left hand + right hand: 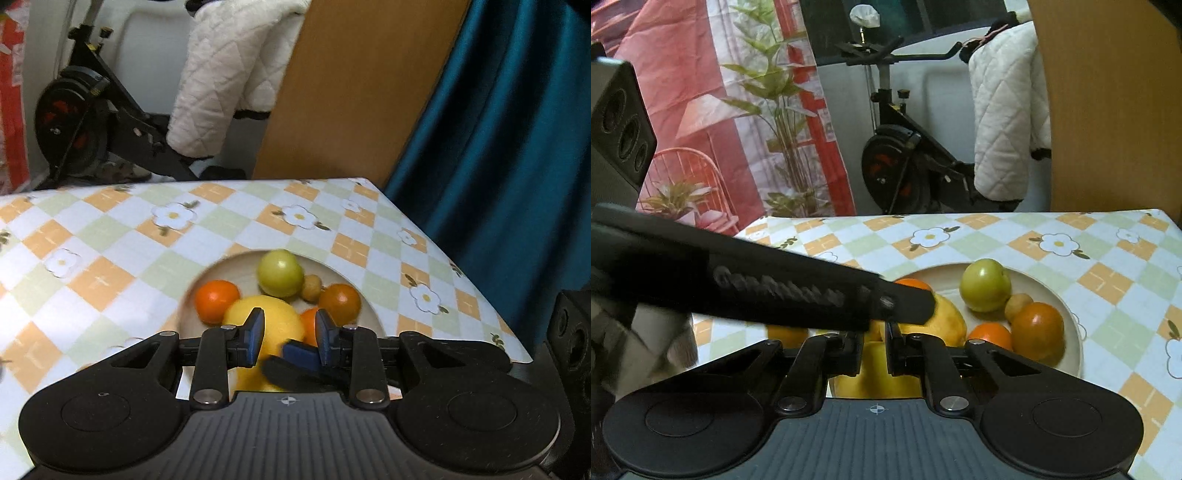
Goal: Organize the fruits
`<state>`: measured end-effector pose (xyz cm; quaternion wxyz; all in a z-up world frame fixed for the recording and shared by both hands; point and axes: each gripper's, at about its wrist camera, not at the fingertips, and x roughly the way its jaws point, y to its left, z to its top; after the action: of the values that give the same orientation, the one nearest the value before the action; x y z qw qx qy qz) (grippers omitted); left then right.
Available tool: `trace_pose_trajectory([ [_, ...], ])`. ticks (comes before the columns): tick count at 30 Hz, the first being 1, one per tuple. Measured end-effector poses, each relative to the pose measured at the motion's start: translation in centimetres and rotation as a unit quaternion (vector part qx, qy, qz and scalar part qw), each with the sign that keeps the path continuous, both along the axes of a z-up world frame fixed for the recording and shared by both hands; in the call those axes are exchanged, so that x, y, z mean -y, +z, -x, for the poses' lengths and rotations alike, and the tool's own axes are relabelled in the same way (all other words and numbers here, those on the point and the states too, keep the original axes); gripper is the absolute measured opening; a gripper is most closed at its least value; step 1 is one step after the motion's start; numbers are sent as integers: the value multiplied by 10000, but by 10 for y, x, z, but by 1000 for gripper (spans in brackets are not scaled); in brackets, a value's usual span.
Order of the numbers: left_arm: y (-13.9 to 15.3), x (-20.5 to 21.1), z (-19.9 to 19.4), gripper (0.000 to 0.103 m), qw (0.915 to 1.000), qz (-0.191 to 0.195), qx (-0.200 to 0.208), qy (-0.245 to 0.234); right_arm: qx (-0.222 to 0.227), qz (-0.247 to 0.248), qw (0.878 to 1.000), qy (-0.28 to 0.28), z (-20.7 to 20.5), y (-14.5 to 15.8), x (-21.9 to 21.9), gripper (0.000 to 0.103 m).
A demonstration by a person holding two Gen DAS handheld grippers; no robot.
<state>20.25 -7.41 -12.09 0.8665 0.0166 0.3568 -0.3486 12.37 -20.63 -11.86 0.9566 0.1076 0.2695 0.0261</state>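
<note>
The left tongs (290, 332) are drawn in as far as they go. Their blue pads (256, 332) stand a narrow gap apart and pinch nothing. The right tongs (875, 350) are likewise closed, with only a thin slit between the black fingers. Yellow peel shows through the slit, but I cannot tell whether they touch it. Both pairs hang over the near side of a pale round plate (236, 269), and one finger of the right tongs crosses just beneath the left pair.

The plate sits on the bench (110, 240), which has a checked, flowered cover. It lies nearer the right edge than the left, well back from the far right corner.

All the fruit lies in the plate:
- a large yellow fruit (275, 317) at the near side, under the tongs
- an orange (217, 301) to its left
- a green apple (280, 273) at the far side
- a small tan fruit (310, 288) touching the apple
- a darker orange (340, 303) beside that

Beyond the far edge stand an exercise bike (85, 122) and a teal curtain (498, 147).
</note>
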Motion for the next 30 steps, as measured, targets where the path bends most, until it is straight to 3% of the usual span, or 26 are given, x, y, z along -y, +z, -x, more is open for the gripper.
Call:
trace_pose_trajectory([
  [8, 17, -65, -11, 32, 9972, -61, 192, 719, 16, -1, 9999, 141, 1, 3, -11, 14],
  [17, 25, -148, -10, 32, 9879, 59, 300, 1522, -144, 262, 9983, 494, -15, 2, -49, 16],
  [23, 26, -208, -8, 34, 9730, 21, 334, 2283, -205, 348, 9967, 708, -29, 4, -71, 17],
  [25, 28, -231, -6, 36, 9656, 21, 307, 2581, -252, 348, 9954, 861, -38, 5, -81, 17],
  [27, 29, -254, -3, 46, 9602, 70, 294, 2778, -240, 434, 9933, 1045, -48, 8, -97, 20],
  [30, 20, -283, 2, 48, 9556, 72, 71, 2945, -222, 568, 9875, 1452, -65, 10, -128, 24],
])
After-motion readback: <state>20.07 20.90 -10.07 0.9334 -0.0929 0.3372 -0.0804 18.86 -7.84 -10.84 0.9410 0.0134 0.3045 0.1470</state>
